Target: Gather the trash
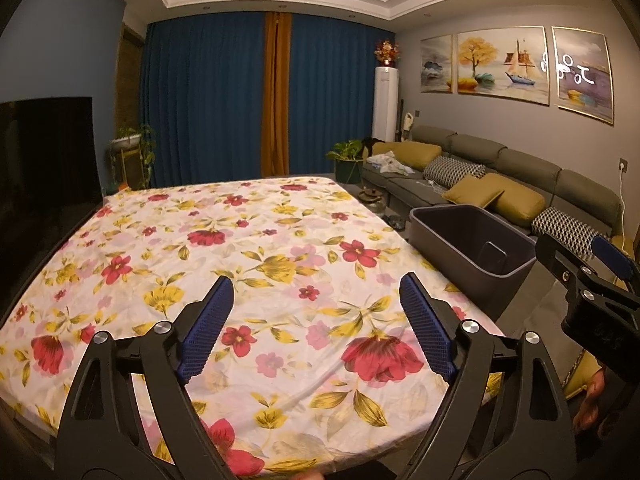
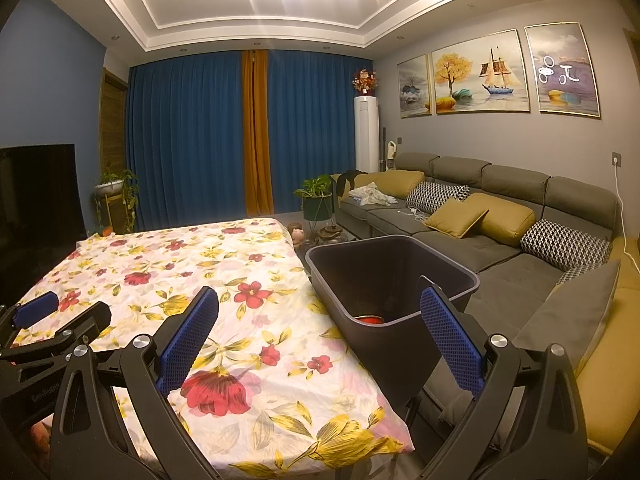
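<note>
A table under a floral cloth [image 1: 248,240] [image 2: 192,264] fills both views, and I see no loose trash on it. A dark grey bin [image 1: 480,284] [image 2: 380,356] stands at the table's right edge. In the right wrist view a red and orange item [image 2: 368,319] shows at its bottom. My left gripper [image 1: 317,280] [image 2: 76,308] hangs open over the near part of the cloth, nothing between its blue pads. My right gripper [image 2: 319,292] [image 1: 576,242] is open too, over the table's near right corner just before the bin, and holds nothing.
A grey sofa [image 2: 500,248] with yellow and patterned cushions runs along the right wall behind the bin. A dark TV screen [image 1: 44,160] stands left of the table. Potted plants [image 2: 316,196] and blue curtains [image 1: 208,100] are at the far end.
</note>
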### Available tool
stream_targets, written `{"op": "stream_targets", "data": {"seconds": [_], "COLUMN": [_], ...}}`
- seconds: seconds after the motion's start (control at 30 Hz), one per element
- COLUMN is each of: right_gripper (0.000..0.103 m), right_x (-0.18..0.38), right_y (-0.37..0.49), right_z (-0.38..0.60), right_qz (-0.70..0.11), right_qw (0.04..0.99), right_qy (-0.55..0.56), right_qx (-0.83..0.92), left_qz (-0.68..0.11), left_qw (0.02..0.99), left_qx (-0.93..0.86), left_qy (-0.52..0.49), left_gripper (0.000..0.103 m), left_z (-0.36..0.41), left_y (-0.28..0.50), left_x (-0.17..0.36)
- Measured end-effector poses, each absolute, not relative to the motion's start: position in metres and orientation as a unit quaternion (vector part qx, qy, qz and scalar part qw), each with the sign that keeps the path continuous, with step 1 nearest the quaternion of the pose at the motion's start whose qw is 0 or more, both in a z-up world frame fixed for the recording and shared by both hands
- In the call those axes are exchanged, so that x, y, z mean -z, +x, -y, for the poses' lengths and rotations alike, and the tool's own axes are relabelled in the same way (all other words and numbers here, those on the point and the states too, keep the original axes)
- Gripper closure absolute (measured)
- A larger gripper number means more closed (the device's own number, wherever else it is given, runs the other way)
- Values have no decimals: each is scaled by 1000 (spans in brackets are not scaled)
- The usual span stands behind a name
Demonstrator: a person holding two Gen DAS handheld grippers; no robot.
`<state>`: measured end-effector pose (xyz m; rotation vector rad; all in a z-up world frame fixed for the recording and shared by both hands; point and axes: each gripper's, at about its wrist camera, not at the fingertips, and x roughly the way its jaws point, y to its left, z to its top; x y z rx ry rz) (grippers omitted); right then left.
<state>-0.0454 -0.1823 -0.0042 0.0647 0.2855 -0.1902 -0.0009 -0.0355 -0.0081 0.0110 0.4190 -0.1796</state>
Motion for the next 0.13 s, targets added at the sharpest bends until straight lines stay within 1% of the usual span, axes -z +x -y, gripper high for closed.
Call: {"op": "stream_targets", "data": {"seconds": [0.13], "right_gripper": [6], "right_x": [4], "right_y": [-46], "right_z": [182], "right_qz": [-143], "right_qw": [985], "right_qy": [33], "right_qx": [94], "left_qz": [-208], "left_qw": [974], "left_qx": [91], "left_qy": [3], "left_gripper": [20], "left_z": [37], "left_y": [-2], "left_x": [8]}}
